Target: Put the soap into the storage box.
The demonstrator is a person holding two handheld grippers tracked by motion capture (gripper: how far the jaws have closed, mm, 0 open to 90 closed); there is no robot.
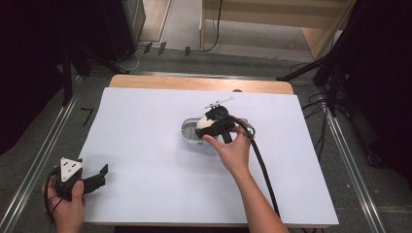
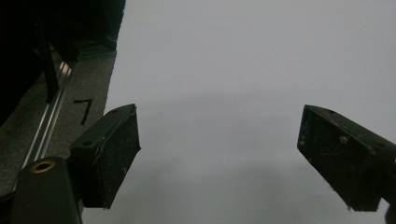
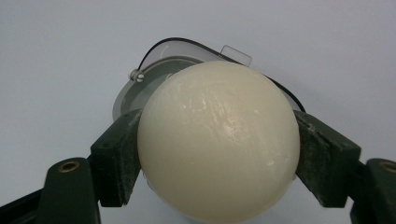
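My right gripper [image 1: 208, 123] is shut on a cream-white ball [image 1: 202, 123], and both pads press its sides in the right gripper view [image 3: 218, 154]. The ball [image 3: 218, 140] hangs just over a clear oval container [image 3: 154, 70] with a grey inside and a small tab on its rim. In the high view that container [image 1: 189, 132] sits near the middle of the white sheet. My left gripper [image 1: 98, 175] rests at the sheet's near left corner, jaws wide apart. Nothing lies between them in the left gripper view [image 2: 219, 158].
A small white syringe-like piece [image 1: 219, 102] lies just beyond the container. The white sheet [image 1: 145, 145] covers a wooden table [image 1: 194, 83]. Metal rails run along both sides, with dark stands and cables past them. A black "7" mark [image 2: 84, 109] is on the floor at left.
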